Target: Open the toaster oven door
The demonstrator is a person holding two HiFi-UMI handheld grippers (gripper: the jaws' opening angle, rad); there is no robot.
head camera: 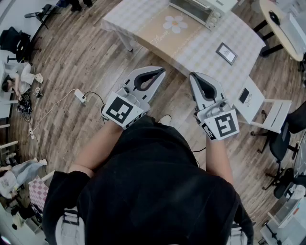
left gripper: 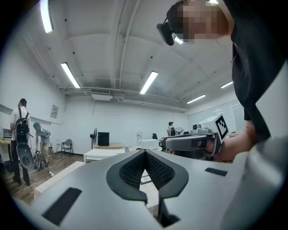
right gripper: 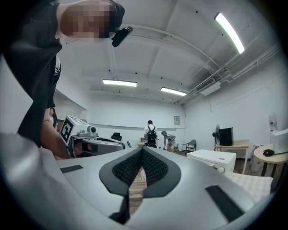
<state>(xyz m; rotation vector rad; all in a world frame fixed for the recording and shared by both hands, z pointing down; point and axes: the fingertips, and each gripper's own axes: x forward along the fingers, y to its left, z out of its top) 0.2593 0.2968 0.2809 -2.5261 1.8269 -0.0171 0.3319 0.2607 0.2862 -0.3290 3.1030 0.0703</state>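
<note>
At the far left of the head view, a white power strip (head camera: 80, 95) with its cable is seen lying on the wooden floor (head camera: 71, 57). Just right of it, the left gripper (head camera: 161, 72) is held level in front of a person in a black shirt (head camera: 153, 191). Its claw is closed: in the left gripper view the two dark, ribbed pads (left gripper: 130, 170) are seen to meet at their tips, and nothing is held between them.

Beyond both grippers, a table (head camera: 205, 52) covered with a checked cloth is seen, with a tan runner (head camera: 167, 31) printed with a daisy laid across it. The toaster oven (head camera: 198, 8) is placed at the far side of this table, at the top edge of the head view, its front and knobs turned toward the person. It is well apart from both grippers and is touched by neither. A small dark-framed panel (head camera: 226, 53) is seen lying on the cloth to the right of the runner.

The right gripper (head camera: 193, 75) is held level beside the left one, near it but not touching. Its claw is likewise closed, tip against tip, and empty. In the right gripper view the oven appears as a white box to the right of the jaws.

Further right, a white chair (head camera: 260, 107) is set beside the table, and dark office chairs (head camera: 282, 143) are seen at the frame's edge.
</note>
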